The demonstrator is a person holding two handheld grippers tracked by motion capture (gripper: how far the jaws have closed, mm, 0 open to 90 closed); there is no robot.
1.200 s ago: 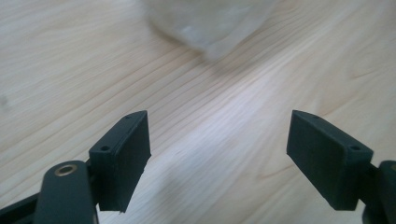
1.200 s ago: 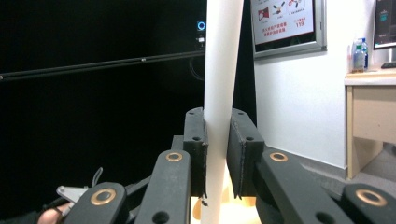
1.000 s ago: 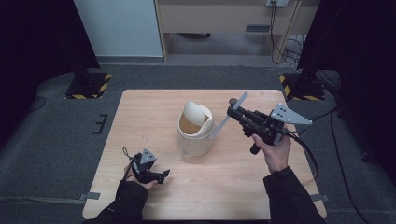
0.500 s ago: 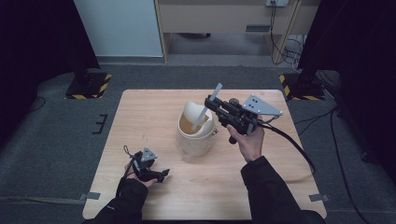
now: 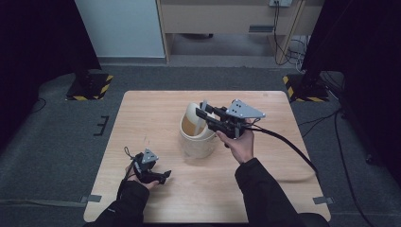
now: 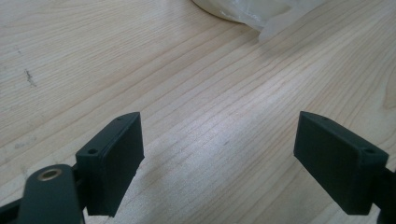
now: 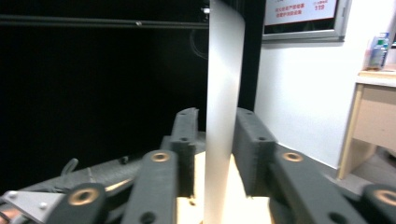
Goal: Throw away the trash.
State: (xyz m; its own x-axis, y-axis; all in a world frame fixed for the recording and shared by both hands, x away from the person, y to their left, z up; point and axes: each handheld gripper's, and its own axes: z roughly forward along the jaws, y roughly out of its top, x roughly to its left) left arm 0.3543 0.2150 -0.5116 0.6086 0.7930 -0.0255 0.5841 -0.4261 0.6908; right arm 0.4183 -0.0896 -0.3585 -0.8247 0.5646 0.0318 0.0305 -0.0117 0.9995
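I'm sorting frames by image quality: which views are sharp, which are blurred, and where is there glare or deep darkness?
High view: evenly lit table, dark room edges, all a little soft. Left gripper view: wood grain crisp, a pale sheen between the open jaws, the white container at top is blurred. Right gripper view: near jaws and the held white strip are soft, left half nearly black, right wall bright.

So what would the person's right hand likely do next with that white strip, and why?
Probably lower the white strip into the cream tub. The right tongs are shut on it and sit just over the tub's open mouth, while the left tongs lie open on the wooden table, idle.
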